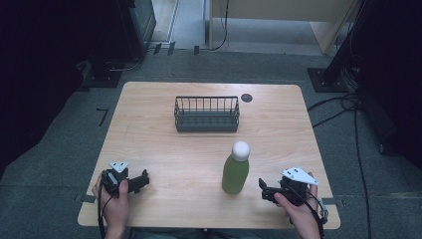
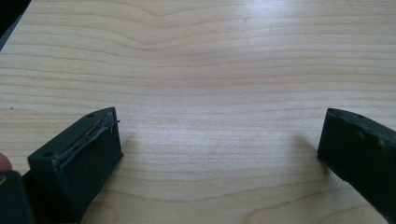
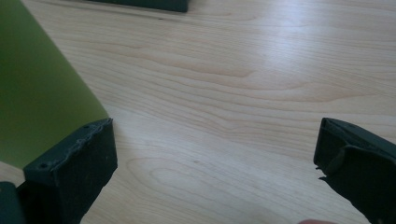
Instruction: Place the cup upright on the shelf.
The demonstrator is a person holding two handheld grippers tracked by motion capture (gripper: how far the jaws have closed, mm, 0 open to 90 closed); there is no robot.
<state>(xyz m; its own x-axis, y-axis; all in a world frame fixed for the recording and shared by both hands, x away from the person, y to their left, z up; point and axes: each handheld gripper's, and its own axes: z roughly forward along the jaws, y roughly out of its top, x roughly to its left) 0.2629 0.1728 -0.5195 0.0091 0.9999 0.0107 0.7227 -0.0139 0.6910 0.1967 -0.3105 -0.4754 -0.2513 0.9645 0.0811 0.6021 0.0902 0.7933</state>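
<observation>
A green bottle (image 1: 235, 173) with a white cap stands upright near the desk's (image 1: 164, 149) front edge, right of centre, with a dark wire basket (image 1: 206, 114) toward the far edge. From above, the left gripper (image 1: 144, 180) rests by the front-left corner and the right gripper (image 1: 262, 191) by the front-right, just beside the bottle. The gripper views add that both sets of jaws are spread wide over bare wood, the bottle's green wall (image 3: 37, 93) rising behind one right-gripper jaw.

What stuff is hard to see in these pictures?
- Green bottle: right gripper view, cut off by the left edge, cap out of frame.
- Wire basket: high view, inside too small to tell.
- Dark disc on the table: too small to identify.
</observation>
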